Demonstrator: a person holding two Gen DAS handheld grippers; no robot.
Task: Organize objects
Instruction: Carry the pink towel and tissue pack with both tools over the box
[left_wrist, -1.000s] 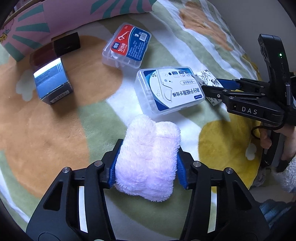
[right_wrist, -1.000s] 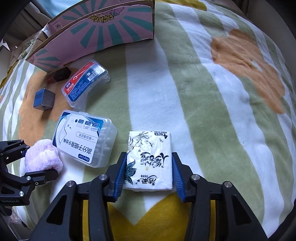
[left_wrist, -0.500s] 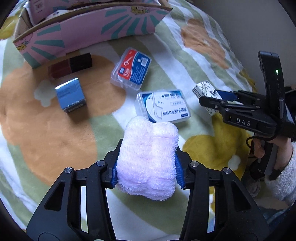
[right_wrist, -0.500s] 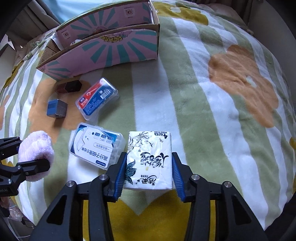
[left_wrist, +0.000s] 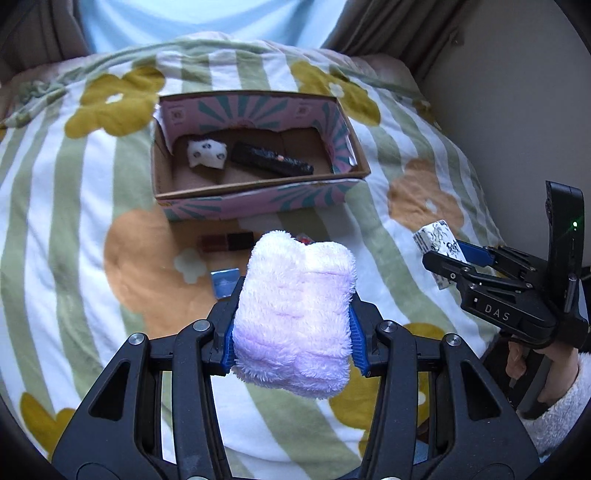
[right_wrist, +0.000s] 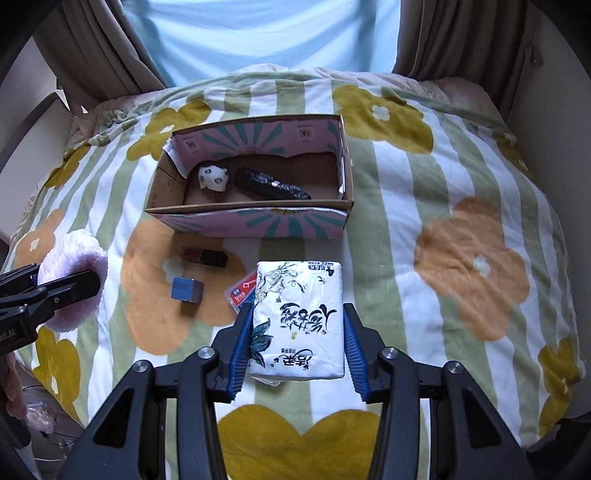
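My left gripper (left_wrist: 293, 328) is shut on a fluffy pale pink towel (left_wrist: 295, 310), held high above the flowered blanket. In the right wrist view the same towel (right_wrist: 74, 266) shows at the left edge. My right gripper (right_wrist: 297, 343) is shut on a white tissue pack (right_wrist: 299, 317) with black lettering, also lifted; the pack (left_wrist: 437, 243) appears at the right of the left wrist view. Ahead lies the open pink cardboard box (right_wrist: 258, 221), holding a spotted white bundle (right_wrist: 213, 177) and a black stick-shaped object (right_wrist: 271, 186).
On the blanket in front of the box lie a dark brown block (right_wrist: 203, 256), a small blue cube (right_wrist: 186, 290) and a red-and-blue floss case (right_wrist: 242, 291), partly hidden by the tissue pack. Curtains and a light blue sheet hang behind. A sleeved hand (left_wrist: 546, 380) holds the right gripper.
Both grippers rose well above the blanket with their loads. The box interior has come into view, and the items on the blanket look smaller and farther away.
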